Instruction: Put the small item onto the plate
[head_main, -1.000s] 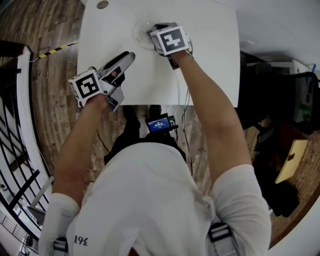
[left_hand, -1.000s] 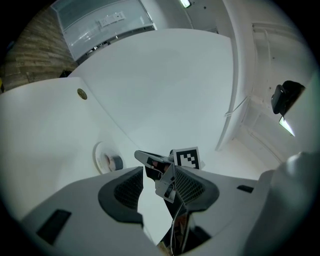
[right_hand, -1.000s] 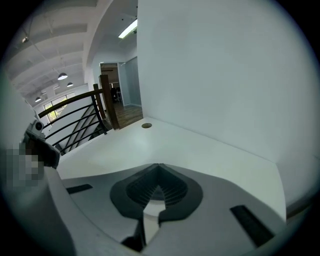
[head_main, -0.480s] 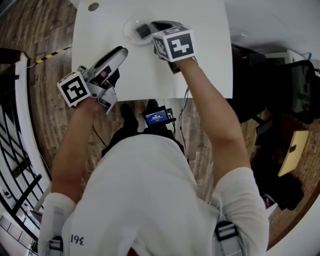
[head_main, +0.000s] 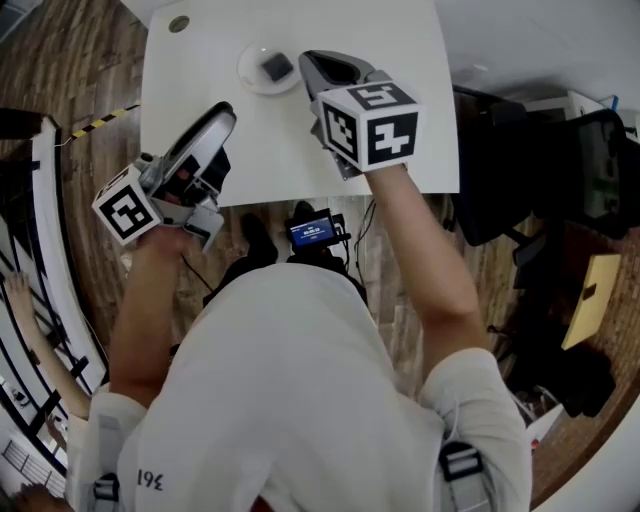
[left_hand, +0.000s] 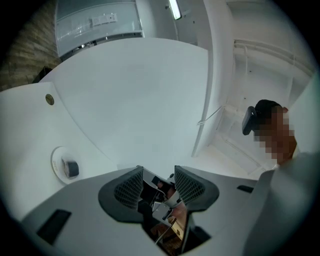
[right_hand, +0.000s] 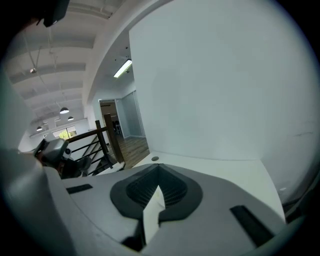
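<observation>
White table cropped, item on plate indistinct

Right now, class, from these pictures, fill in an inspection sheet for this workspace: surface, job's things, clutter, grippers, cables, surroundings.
Surface: white table.
Job's things: small dark item lies on the plate, at the table's far left.
Clutter: round disc near the far-left corner.
Grippers: left gripper jaws apart, empty; right gripper jaws shut, empty, beside the plate.
Cables: thin cable hanging below the table's near edge.
Surroundings: wooden floor; dark railing.
</observation>
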